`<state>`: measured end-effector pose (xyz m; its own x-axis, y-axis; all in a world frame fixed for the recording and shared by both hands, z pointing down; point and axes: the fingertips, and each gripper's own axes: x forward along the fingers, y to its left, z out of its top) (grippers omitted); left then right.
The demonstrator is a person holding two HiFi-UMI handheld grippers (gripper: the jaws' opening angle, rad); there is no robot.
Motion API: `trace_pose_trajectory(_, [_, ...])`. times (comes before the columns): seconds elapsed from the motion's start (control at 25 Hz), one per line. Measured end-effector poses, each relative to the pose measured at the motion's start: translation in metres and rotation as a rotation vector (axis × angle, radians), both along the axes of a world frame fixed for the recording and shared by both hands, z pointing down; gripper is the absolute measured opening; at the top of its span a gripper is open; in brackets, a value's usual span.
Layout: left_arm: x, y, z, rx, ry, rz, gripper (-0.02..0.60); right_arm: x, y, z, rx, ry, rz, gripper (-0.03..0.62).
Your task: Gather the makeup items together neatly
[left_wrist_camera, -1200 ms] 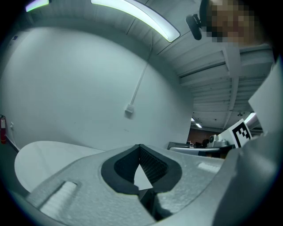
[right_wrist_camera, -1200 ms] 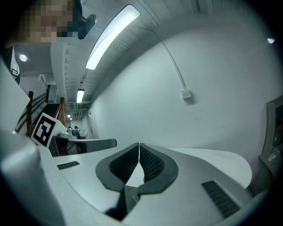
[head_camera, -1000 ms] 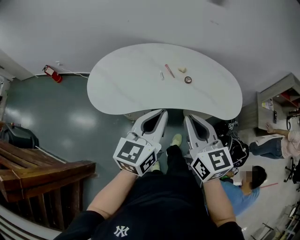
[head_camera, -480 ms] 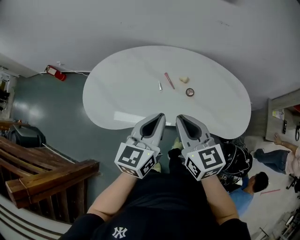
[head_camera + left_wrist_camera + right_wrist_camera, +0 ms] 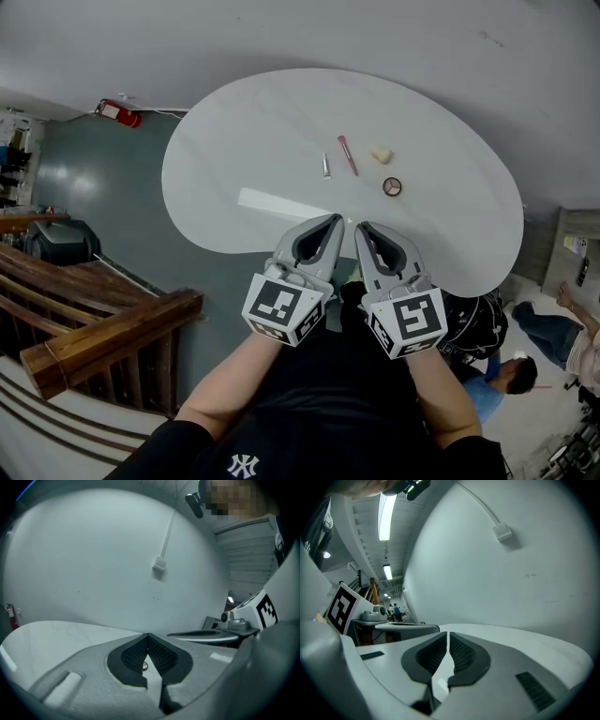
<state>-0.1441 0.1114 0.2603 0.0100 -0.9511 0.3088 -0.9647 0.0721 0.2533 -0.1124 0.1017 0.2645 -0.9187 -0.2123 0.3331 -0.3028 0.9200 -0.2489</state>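
Counter (image 5: 234,141) first: white and kidney-shaped, with four makeup items loosely grouped past its middle. Our left tool (image 5: 335,219) and right tool (image 5: 362,228) hover side by side over the near edge, both with jaws pressed together and nothing in them. From the tips everything lies toward 12 o'clock. The pink stick (image 5: 348,155) runs roughly 11 to 5; the silver tube (image 5: 326,167) lies near its 8 o'clock, almost 12 to 6. The sponge (image 5: 381,156) sits at the stick's 3 o'clock. The compact (image 5: 392,187), at 1 o'clock from the right tool, is nearest, so we judge that tool reaches first.
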Motion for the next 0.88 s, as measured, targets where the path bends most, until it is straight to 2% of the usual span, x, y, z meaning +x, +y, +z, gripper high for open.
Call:
trace_pose_trajectory(0.28, [-0.015,-0.014,0.050,-0.057,0.038,0.034,0.008,-0.018,-0.009,0.042,-0.011,0.079,0.042,0.018])
trace_pose_trajectory(0.44, [-0.023,-0.024,0.083,-0.090,0.044,0.073,0.008,-0.028,-0.018,0.072,0.016,0.104,0.100,0.023])
trace_pose_trajectory(0.56, [-0.020,-0.040,0.109,-0.104,0.045,0.108,0.008,-0.026,-0.036,0.102,0.015,0.127,0.172,0.086])
trace_pose_trajectory(0.72, [-0.016,-0.068,0.142,-0.118,0.053,0.133,0.008,-0.015,-0.067,0.139,0.027,0.174,0.258,0.115])
trace_pose_trajectory(0.88, [-0.011,-0.090,0.173,-0.154,0.052,0.149,0.008,0.003,-0.098,0.178,0.010,0.262,0.320,0.146])
